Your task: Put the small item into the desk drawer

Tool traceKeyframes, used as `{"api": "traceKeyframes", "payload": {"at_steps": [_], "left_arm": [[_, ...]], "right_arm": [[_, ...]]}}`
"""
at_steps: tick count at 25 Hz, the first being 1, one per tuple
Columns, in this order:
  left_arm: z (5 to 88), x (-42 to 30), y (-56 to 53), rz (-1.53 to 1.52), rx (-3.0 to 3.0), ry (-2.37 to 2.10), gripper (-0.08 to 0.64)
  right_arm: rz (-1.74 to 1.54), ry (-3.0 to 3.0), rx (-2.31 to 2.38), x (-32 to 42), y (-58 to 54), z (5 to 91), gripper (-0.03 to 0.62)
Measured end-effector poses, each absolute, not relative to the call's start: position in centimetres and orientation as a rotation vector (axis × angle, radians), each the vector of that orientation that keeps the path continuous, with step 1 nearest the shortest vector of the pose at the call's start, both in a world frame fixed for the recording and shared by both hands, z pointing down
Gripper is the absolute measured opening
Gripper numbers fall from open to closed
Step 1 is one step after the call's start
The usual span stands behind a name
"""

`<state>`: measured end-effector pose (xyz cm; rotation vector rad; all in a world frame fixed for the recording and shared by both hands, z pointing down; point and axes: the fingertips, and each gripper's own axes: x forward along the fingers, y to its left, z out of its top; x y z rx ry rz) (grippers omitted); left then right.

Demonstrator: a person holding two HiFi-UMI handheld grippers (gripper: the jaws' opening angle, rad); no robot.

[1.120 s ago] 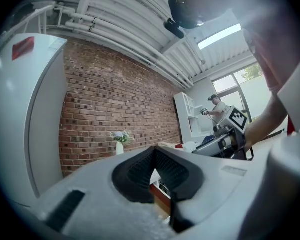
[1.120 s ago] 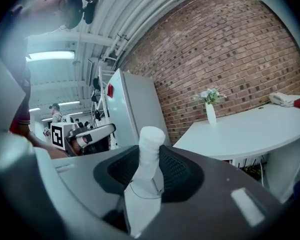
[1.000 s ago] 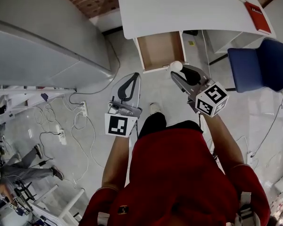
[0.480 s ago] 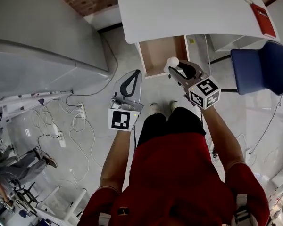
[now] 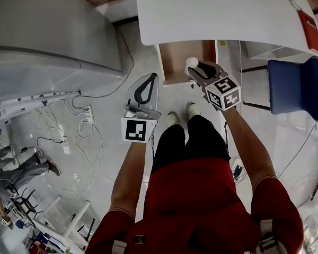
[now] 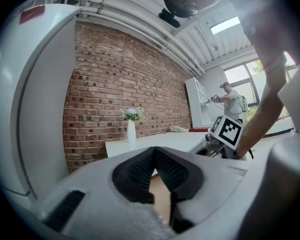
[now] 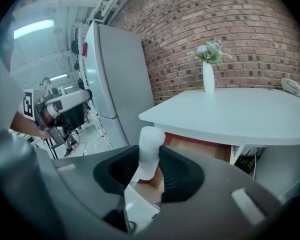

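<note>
The open drawer, with a bare brown bottom, juts from under the white desk. My right gripper is shut on a small white cylinder, held over the drawer's front right part. In the right gripper view the white item stands upright between the black pads of the right gripper, with the drawer beyond it. My left gripper hangs over the floor left of the drawer front, shut and empty. In its own view the left gripper shows its tips touching.
A blue chair stands right of the drawer. A red book lies on the desk's right end, a white vase of flowers at its back. A tall grey fridge stands left. Cables and power strips trail over the floor.
The person has stepped closer to the desk. The right gripper has carried the white item from the drawer's front edge to over the drawer. The left gripper has kept its pose.
</note>
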<state>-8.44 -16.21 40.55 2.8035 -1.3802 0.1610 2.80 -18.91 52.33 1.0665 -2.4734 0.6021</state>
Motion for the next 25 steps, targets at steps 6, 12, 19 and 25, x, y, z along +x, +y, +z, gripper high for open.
{"api": "traceKeyframes", "payload": {"at_steps": [6,12,19,25], "left_arm": [[43.5,-8.2,-17.7,0.18,2.764,-1.434,0.006],[45.9,-8.8,-19.2,0.187,2.721,-1.489,0.006],[48.3,-9.5,-20.0,0.174,2.658,-1.543,0.006],[49.4,-10.0,-20.4,0.189,2.642,-1.571,0.006]], "right_arm": [[0.577,-2.44,1.011,2.9,-21.4,56.7,0.139],[0.554,-2.402,0.968,2.5,-24.0,60.7,0.14],[0.554,-2.337,0.924,2.4,-26.0,65.4,0.14],[0.562,-2.31,0.931,2.3,-28.2,68.8,0.14]]}}
